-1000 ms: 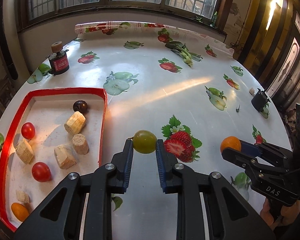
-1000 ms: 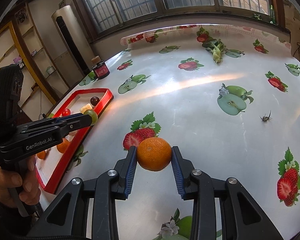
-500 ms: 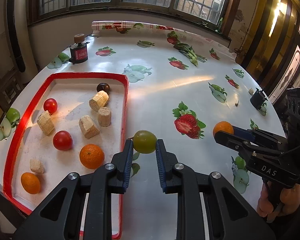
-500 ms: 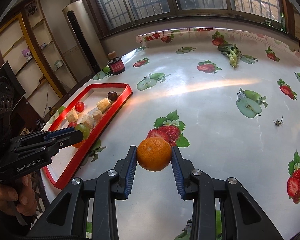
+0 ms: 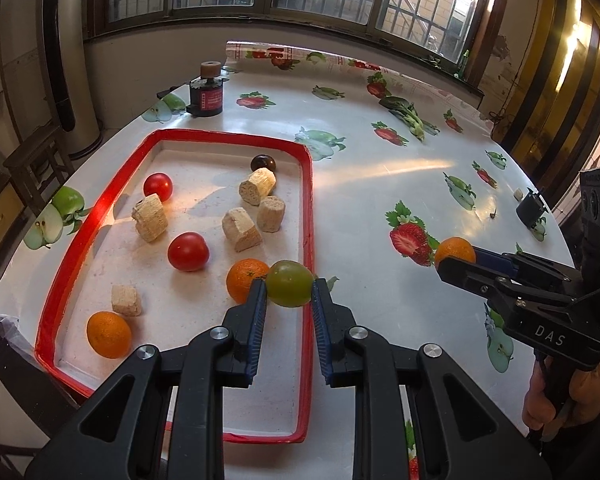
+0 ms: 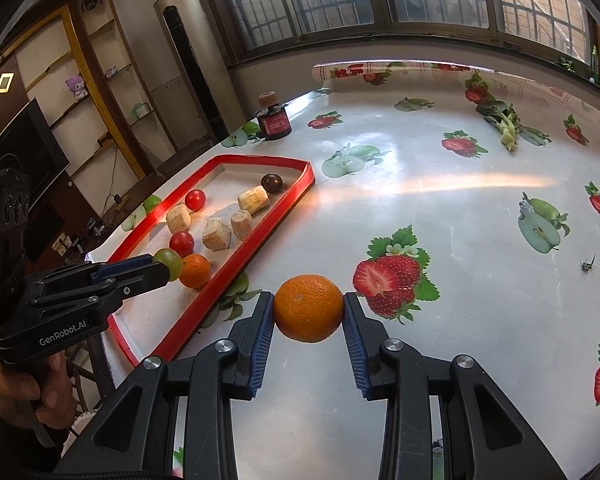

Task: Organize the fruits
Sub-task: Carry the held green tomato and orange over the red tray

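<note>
Left claw point(image 5: 288, 294) clenched on green fruit point(image 5: 290, 289) above red tray point(image 5: 309, 216) edge, right claw point(image 6: 309, 317) gripping orange point(image 6: 309, 307) over table point(image 6: 440, 184); both round, smooth, prob. light w/ soft skin, best pinched at widest part.

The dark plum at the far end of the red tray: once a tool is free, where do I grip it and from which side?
Probably across the round middle of the dark plum, coming from above. It sits near the red tray far wall, with a corn piece close on its near side, so a level approach looks crowded. Set the fingers left and right of it.
</note>
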